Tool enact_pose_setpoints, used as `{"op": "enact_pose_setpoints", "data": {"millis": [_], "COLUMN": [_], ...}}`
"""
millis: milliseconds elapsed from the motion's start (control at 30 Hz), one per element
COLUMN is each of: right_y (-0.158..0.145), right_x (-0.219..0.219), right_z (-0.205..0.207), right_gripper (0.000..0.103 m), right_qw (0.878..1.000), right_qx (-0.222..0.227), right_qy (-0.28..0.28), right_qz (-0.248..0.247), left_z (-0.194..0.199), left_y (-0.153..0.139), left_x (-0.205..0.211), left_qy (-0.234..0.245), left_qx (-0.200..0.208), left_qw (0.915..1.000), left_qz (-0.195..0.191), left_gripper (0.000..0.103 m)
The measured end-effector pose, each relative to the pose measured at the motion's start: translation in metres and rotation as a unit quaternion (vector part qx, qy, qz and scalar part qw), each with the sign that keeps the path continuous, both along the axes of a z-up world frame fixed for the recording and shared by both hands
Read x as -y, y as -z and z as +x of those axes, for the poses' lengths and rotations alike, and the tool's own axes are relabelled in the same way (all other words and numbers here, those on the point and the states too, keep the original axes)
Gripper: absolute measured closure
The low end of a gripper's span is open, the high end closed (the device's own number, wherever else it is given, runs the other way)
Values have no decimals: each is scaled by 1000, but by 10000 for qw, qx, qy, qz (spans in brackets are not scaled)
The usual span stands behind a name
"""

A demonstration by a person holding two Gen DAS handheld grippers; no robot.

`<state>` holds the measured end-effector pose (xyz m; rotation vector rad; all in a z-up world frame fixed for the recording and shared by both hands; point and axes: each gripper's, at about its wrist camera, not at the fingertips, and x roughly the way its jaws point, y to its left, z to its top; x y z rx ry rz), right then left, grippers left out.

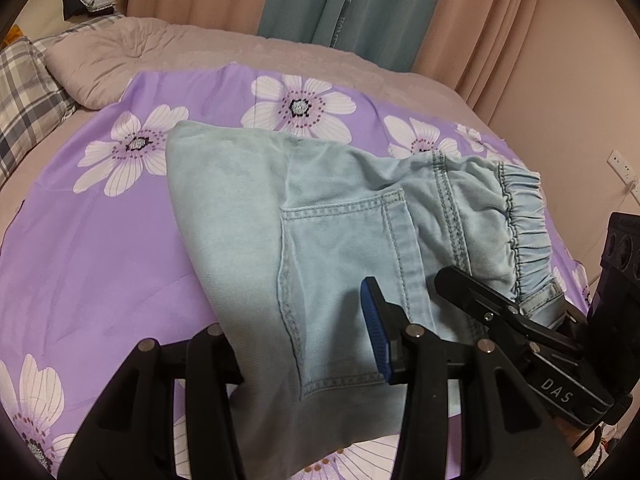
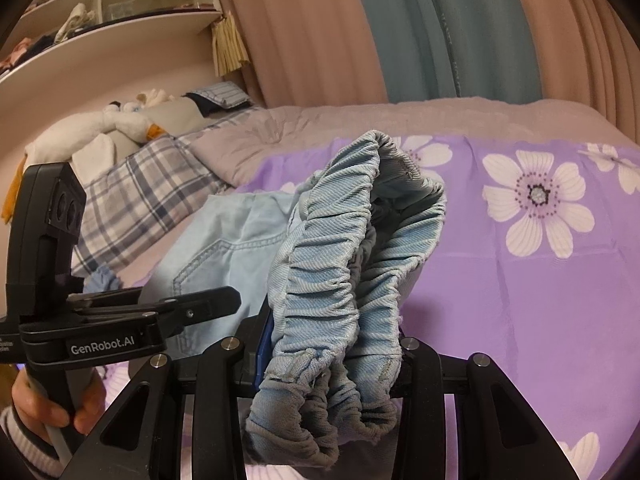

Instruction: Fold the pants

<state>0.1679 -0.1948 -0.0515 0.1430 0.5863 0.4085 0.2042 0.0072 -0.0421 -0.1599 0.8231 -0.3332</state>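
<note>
Light blue denim pants (image 1: 320,216) lie folded on a purple flowered sheet (image 1: 100,248), back pocket up, elastic waistband (image 1: 528,224) at the right. My left gripper (image 1: 308,352) is shut on the near edge of the pants; its blue-padded right finger (image 1: 374,332) shows, the left finger is under the cloth. My right gripper (image 2: 328,364) is shut on the bunched waistband (image 2: 344,280), which fills the view and hides the fingertips. The right gripper also shows in the left wrist view (image 1: 520,328), and the left gripper shows in the right wrist view (image 2: 160,312).
The sheet covers a bed with a pinkish quilt (image 1: 132,56) and plaid pillow (image 1: 28,92) at the far left. Curtains (image 1: 340,4) hang behind. A shelf (image 2: 100,24) and plush toy (image 2: 108,124) stand beyond the pillow. A wall socket (image 1: 622,168) is at right.
</note>
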Motion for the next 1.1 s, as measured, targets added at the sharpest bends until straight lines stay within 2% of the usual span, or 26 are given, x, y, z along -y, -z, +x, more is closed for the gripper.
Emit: {"op": "enact_pose_setpoints", "data": {"millis": [400,1100], "right_y": [16,29], "right_x": [-3,-17], "right_z": [15,31], "right_gripper": [63,63], "right_qw": [9996,9989], "right_qx": [-266,-442], "right_qy": [9,-17], "right_qz": [-84,-169], "left_z": [16,30], "left_y": [25,44], "left_x": [1,-1], "left_qy": [-30,-123], "left_qx": [-214,-413], "left_qw": [9998,9991], "left_qz": [22,21], "left_gripper": [59,59]}}
